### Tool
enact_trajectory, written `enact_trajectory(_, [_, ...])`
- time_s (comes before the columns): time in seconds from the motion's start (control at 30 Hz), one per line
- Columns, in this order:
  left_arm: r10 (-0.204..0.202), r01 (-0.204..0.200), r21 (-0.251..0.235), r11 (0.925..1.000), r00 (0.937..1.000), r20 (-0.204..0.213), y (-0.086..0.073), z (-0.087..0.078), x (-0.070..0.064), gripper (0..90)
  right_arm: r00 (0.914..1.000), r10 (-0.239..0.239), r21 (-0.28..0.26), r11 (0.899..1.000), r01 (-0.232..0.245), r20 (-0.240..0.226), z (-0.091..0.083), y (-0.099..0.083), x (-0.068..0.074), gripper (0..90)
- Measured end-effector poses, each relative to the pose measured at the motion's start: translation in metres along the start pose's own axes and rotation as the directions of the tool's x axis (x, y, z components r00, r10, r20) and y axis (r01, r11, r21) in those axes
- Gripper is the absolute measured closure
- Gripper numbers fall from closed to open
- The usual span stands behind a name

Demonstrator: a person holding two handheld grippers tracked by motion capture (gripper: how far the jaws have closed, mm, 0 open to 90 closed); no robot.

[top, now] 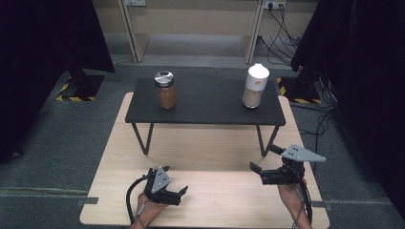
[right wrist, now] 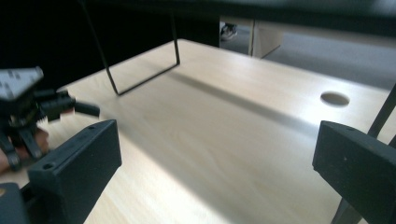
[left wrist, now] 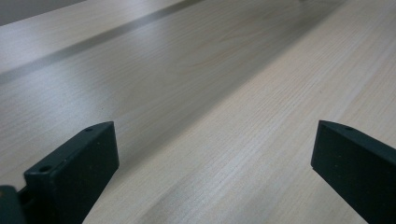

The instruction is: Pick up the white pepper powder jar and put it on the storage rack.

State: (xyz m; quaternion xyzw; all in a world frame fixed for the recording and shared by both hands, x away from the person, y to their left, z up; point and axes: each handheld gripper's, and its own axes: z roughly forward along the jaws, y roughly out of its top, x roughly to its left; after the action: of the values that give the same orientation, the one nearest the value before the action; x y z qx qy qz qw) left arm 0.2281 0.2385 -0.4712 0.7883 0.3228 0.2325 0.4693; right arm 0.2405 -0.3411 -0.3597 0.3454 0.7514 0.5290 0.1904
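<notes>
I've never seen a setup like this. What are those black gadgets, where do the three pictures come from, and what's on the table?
A person holds a hand-held gripper in each hand: the left hand-held gripper and the right hand-held gripper. Both are open and hold nothing. The high view looks down from above. The other two come from cameras riding on each gripper, looking along its black jaws. On the wooden table stands a black shelf with a brown jar and a white-capped jar.

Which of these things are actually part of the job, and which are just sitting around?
Likely part of the job:
left gripper, open
right gripper, open
brown jar
white-capped jar
black shelf under both jars

Just around:
wooden table
cables on the floor
</notes>
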Motion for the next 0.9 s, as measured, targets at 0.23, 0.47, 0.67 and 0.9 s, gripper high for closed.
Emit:
enact_trajectory(0.23, [0.001, -0.001, 0.0, 1.0, 1.0, 0.0, 0.0, 0.0, 0.0, 0.0, 0.9993, 0.02, 0.062, 0.998, -0.018, -0.031, 0.017, -0.038, -0.003, 1.2])
enact_trajectory(0.47, [0.002, -0.002, 0.0, 1.0, 1.0, 0.0, 0.0, 0.0, 0.0, 0.0, 0.9993, 0.034, 0.071, 0.997, -0.032, -0.014, 0.027, -0.071, -0.01, 1.2])
enact_trajectory(0.67, [0.001, -0.001, 0.0, 1.0, 1.0, 0.002, 0.0, 0.0, 0.0, 0.0, 0.9987, 0.05, 0.074, 0.996, -0.049, -0.014, 0.029, -0.085, -0.021, 1.3])
enact_trajectory(0.9, [0.0, 0.0, 0.001, 1.0, 1.0, 0.003, 0.0, 0.0, 0.0, 0.0, 0.9951, 0.098, 0.058, 0.994, -0.097, -0.015, 0.027, -0.101, -0.031, 1.2])
